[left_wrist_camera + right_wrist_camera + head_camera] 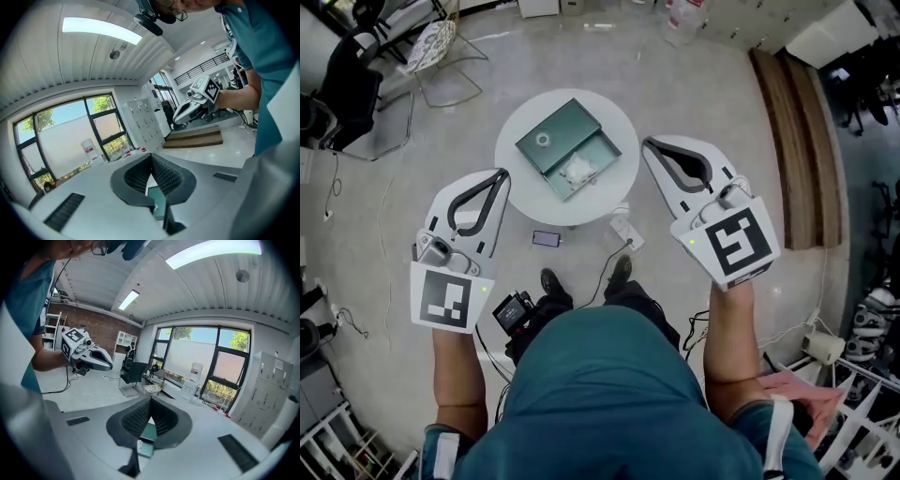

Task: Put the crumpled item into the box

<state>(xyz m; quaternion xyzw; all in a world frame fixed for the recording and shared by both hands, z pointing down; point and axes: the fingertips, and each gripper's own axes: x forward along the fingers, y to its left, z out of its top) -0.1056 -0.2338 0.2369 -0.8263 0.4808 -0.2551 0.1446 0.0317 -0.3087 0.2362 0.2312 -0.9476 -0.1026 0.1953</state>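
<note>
Left gripper [499, 178] jaws pressed together, nothing between them. Right gripper [649, 143] same, empty. Both flank the round white table [517, 187]. Crumpled white item [578, 171] lies inside open green box [546, 141] on table.

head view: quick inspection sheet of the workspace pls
surface: round white table, holds only the box
job's things: green box open, crumpled white item inside it
clutter: phone on the floor by the table
grippers: left gripper and right gripper shut, empty, off the table
cables: black cable on the floor by the feet
surroundings: wire chair, wooden boards
</note>
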